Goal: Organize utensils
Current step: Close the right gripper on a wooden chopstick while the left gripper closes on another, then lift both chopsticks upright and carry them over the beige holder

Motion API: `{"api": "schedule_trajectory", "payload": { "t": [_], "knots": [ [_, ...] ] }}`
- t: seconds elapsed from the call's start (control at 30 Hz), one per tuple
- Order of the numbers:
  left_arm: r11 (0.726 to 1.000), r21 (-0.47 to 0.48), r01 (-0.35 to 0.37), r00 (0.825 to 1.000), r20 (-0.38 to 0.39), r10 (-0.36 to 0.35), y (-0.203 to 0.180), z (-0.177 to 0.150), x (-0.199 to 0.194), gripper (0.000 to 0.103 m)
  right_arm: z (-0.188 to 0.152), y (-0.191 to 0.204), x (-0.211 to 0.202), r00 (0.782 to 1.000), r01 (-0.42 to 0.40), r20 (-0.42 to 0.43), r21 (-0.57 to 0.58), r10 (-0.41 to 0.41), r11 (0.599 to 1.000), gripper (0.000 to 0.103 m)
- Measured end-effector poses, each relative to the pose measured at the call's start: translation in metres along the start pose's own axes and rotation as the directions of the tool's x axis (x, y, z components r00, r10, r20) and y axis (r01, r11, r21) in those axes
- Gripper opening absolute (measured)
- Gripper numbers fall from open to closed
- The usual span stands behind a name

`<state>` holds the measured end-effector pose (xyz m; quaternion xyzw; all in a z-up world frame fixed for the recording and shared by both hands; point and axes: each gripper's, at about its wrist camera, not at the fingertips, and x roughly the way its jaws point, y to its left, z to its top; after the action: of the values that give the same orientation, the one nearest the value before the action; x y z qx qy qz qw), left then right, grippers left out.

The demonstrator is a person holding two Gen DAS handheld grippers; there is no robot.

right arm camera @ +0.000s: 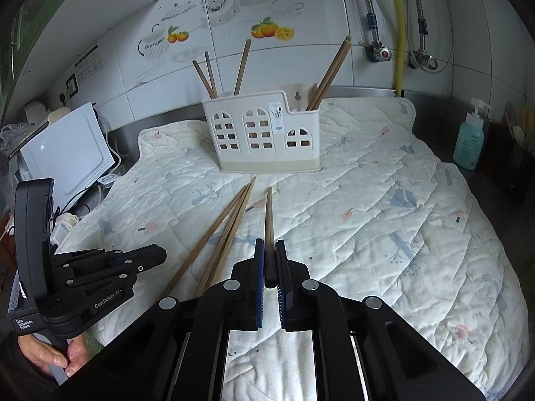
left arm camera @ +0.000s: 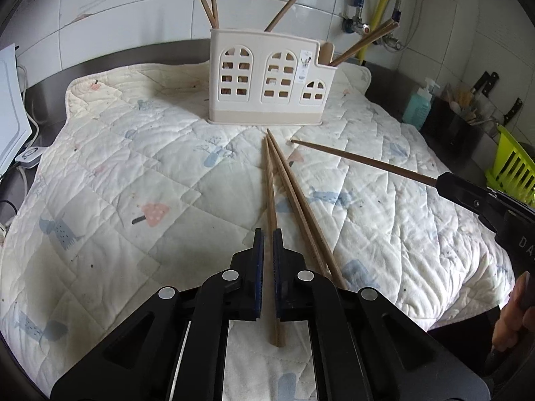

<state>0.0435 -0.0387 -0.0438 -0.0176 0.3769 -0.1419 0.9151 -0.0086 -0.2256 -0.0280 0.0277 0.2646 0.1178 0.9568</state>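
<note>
A cream utensil holder [left arm camera: 267, 80] [right arm camera: 264, 133] with arched cut-outs stands upright on the quilted mat and holds several wooden chopsticks. Loose wooden chopsticks [left arm camera: 291, 197] [right arm camera: 220, 234] lie on the mat in front of it. My left gripper [left arm camera: 268, 234] has its fingers nearly closed around one lying chopstick [left arm camera: 271, 200]; the grip is unclear. My right gripper [right arm camera: 270, 244] is shut on a darker chopstick [right arm camera: 268, 214] that points toward the holder, tip near the mat. In the left wrist view this chopstick [left arm camera: 361, 159] comes in from the right.
The quilted mat [left arm camera: 133, 167] [right arm camera: 384, 217] covers a steel counter. A teal soap bottle [left arm camera: 419, 100] [right arm camera: 469, 140], a dark knife and utensil bin [left arm camera: 464, 113] and a green rack [left arm camera: 511, 167] stand at right. A white appliance [right arm camera: 67, 153] with cables stands at left.
</note>
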Motion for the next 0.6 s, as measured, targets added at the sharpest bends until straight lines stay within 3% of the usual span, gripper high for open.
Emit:
{"api": "schedule_trajectory", "payload": {
  "t": [0.2, 0.33, 0.6],
  "knots": [
    [0.997, -0.033, 0.063, 0.996, -0.062, -0.065, 0.002, -0.006, 0.007, 0.005, 0.009, -0.001, -0.009, 0.999, 0.003, 0.033, -0.005, -0.003, 1.0, 0.007],
    [0.997, -0.031, 0.069, 0.991, -0.114, -0.072, -0.001, -0.016, 0.018, 0.021, 0.009, -0.001, -0.009, 0.999, 0.002, 0.033, -0.004, -0.002, 1.0, 0.007],
    [0.998, -0.008, 0.056, 0.989, -0.139, -0.057, -0.003, -0.025, 0.031, 0.019, 0.009, -0.002, -0.01, 0.999, 0.001, 0.036, -0.004, 0.0, 1.0, 0.007]
  ]
}}
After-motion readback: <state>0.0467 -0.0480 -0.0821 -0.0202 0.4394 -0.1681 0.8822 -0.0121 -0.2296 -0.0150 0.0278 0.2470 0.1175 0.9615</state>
